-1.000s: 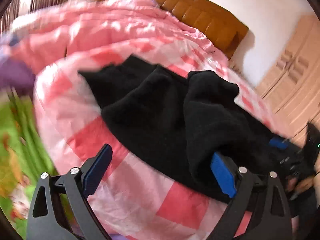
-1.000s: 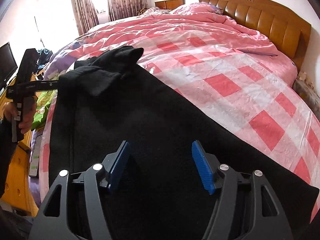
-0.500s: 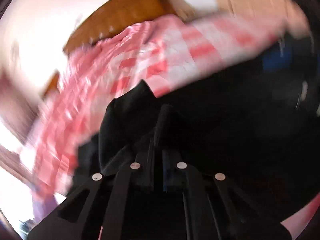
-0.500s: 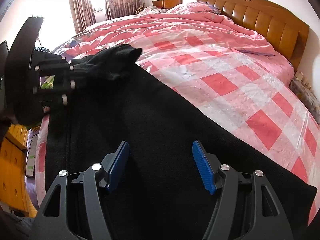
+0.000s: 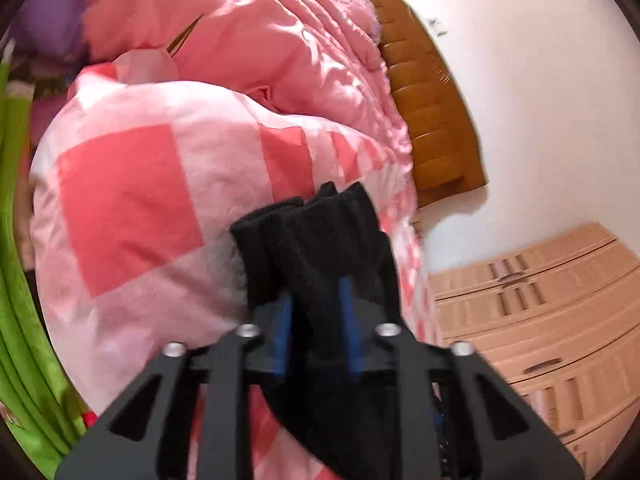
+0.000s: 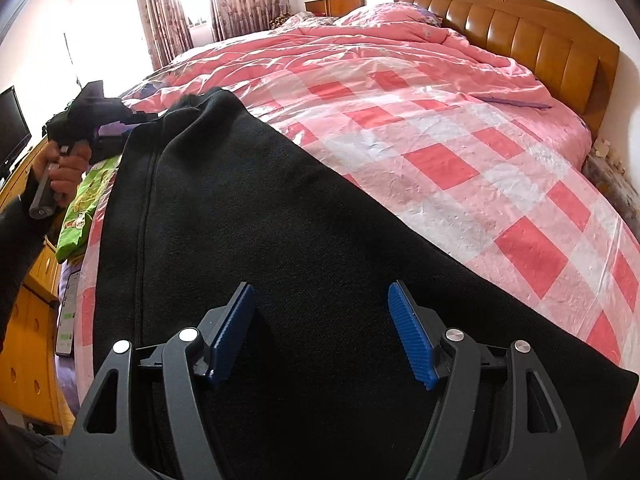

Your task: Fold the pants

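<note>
Black pants (image 6: 260, 200) lie lengthwise on the pink checked bed cover (image 6: 440, 168). My right gripper (image 6: 320, 292) hovers over the near, wide part of them. Its jaws are opening, and the cloth lies below the blue pads, not pinched between them. In the left wrist view a bunched end of the pants (image 5: 332, 232) stands up between the blue pads of my left gripper (image 5: 314, 300), which grips it while its jaws start opening. The right wrist view shows a hand (image 6: 64, 168) holding that gripper at the pants' far left end.
A wooden headboard (image 6: 520, 32) runs along the far side, with a rumpled pink duvet (image 6: 360, 40) in front of it. A green bag (image 6: 84, 196), a phone (image 6: 68, 308) and a wooden dresser (image 6: 32, 320) are at the bed's left edge. A wardrobe (image 5: 540, 320) stands to the right.
My left gripper, open beside the pants a second ago, closed on their end and swung it up and to the left. The right gripper stays over the cloth.
</note>
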Demonstrator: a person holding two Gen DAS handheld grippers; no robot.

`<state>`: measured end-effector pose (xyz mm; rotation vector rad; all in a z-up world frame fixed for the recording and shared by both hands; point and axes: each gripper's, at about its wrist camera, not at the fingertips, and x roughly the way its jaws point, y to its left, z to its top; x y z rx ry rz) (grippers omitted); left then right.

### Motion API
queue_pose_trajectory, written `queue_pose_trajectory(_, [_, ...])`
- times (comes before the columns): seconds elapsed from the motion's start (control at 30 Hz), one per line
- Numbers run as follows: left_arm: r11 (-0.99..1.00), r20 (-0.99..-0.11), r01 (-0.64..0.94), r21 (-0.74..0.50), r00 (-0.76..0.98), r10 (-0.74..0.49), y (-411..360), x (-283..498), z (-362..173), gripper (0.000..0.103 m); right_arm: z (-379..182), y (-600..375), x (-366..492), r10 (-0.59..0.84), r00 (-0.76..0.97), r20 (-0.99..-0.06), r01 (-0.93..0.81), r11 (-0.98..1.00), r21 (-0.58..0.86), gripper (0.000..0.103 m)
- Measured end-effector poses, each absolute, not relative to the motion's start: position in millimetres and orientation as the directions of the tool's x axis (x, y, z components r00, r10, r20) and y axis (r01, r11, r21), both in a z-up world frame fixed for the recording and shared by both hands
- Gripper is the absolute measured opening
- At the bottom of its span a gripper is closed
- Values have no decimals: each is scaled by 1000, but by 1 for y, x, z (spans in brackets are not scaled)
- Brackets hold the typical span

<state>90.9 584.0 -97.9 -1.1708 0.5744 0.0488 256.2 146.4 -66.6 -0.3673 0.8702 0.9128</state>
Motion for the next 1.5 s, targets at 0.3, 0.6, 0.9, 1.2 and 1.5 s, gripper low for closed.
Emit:
queue_pose_trajectory(0.3, [489,-549,-434,-757,828,-116,584,83,-101,30,-69,154,252,506,328,-797,-820,572,25,74])
queue_pose_trajectory(0.6, [402,-476,-410,-819,876,-78,574,55,-113,28,-69,153,252,510,325,-797,-819,573,32,75])
queue_pose_trajectory(0.9, [651,-599,-413,-637,796,-81,542,108,-78,33,-68,152,253,511,322,-797,-819,572,36,75])
queue_pose_trajectory(1.2, [623,-620,-438,-648,778,-98,561,127,-91,4,-69,152,253,511,321,-798,-819,572,37,75])
queue_pose_trajectory(1.5, [740,-716,-534,-410,691,101,565,124,-82,8,-69,157,250,466,350,-813,-812,584,-14,74])
